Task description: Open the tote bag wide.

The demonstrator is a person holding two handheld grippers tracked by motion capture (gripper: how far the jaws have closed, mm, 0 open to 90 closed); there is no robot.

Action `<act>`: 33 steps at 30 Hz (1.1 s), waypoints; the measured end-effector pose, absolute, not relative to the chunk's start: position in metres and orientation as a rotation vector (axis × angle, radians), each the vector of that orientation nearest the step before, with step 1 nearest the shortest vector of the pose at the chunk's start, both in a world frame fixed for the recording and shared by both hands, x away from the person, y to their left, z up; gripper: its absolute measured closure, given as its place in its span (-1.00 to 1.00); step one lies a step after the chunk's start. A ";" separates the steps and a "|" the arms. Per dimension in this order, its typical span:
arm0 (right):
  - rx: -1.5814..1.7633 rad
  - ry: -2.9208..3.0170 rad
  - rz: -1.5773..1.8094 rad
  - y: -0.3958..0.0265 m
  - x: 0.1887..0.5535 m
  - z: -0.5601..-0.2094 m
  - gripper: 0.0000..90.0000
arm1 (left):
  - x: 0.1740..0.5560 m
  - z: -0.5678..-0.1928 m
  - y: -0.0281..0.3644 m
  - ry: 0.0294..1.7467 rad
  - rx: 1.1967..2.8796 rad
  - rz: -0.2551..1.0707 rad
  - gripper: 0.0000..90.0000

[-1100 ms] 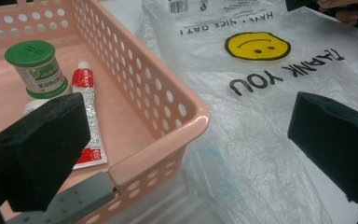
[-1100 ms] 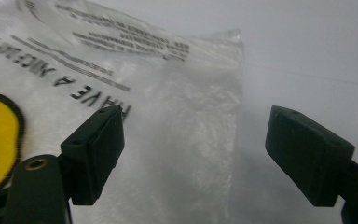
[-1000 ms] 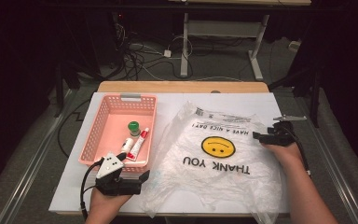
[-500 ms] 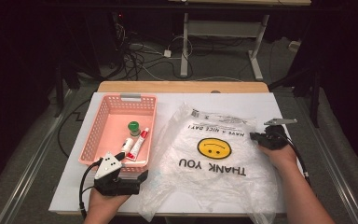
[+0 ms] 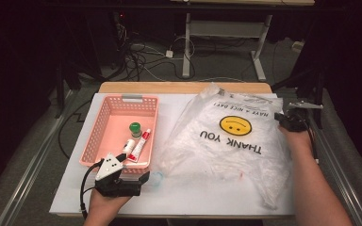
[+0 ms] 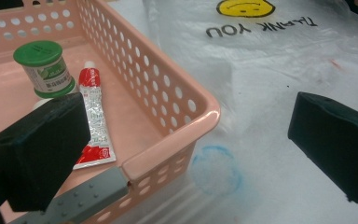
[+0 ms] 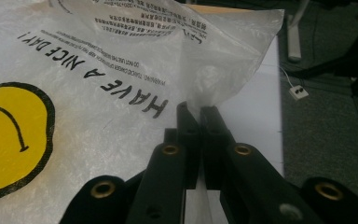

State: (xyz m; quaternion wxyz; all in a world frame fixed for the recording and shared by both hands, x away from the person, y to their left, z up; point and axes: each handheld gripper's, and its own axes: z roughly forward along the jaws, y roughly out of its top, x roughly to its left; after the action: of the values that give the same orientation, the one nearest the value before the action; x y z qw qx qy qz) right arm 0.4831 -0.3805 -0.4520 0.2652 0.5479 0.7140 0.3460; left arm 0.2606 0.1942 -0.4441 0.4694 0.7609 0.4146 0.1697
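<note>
A clear plastic bag point(image 5: 226, 141) printed with a yellow smiley and "THANK YOU" lies across the white table top. At its far right edge my right gripper point(image 5: 279, 117) is shut on a pinch of the film. In the right gripper view the jaws point(image 7: 196, 109) meet on a bunched fold of the bag point(image 7: 98, 84). My left gripper point(image 5: 133, 167) stands open at the near right corner of a pink basket point(image 5: 104, 127). One jaw is over the basket point(image 6: 168, 93) and the other over the bag point(image 6: 270, 70). Nothing is between them.
Inside the basket are a green-capped jar point(image 5: 135, 129), a red and white tube point(image 5: 140, 144) and a small white tube point(image 5: 128, 147). A pale blue ring point(image 6: 214, 168) shows through the bag's near corner. The table's right edge is close to the right gripper.
The right gripper has closed on the bag's right edge and moved up and away from me, lifting that edge. The left gripper has stayed in place.
</note>
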 end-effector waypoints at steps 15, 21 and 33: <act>1.356 1.942 1.035 -0.380 0.410 -0.423 0.26 | 0.261 -0.441 0.189 0.991 1.891 0.402 -1.00; 1.328 2.029 1.067 -0.355 0.323 -0.441 0.18 | 0.257 -0.439 0.188 0.991 1.891 0.402 -1.00; 1.248 2.184 1.068 -0.302 0.253 -0.454 -0.08 | 0.256 -0.437 0.188 0.948 1.845 0.365 -1.00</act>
State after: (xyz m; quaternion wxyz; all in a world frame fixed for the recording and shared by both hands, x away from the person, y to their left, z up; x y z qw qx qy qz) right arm 0.2528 -0.3019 -0.4540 0.2029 0.4472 0.7825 0.3828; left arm 0.2562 0.1883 -0.4373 0.4949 0.7612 0.3912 0.1505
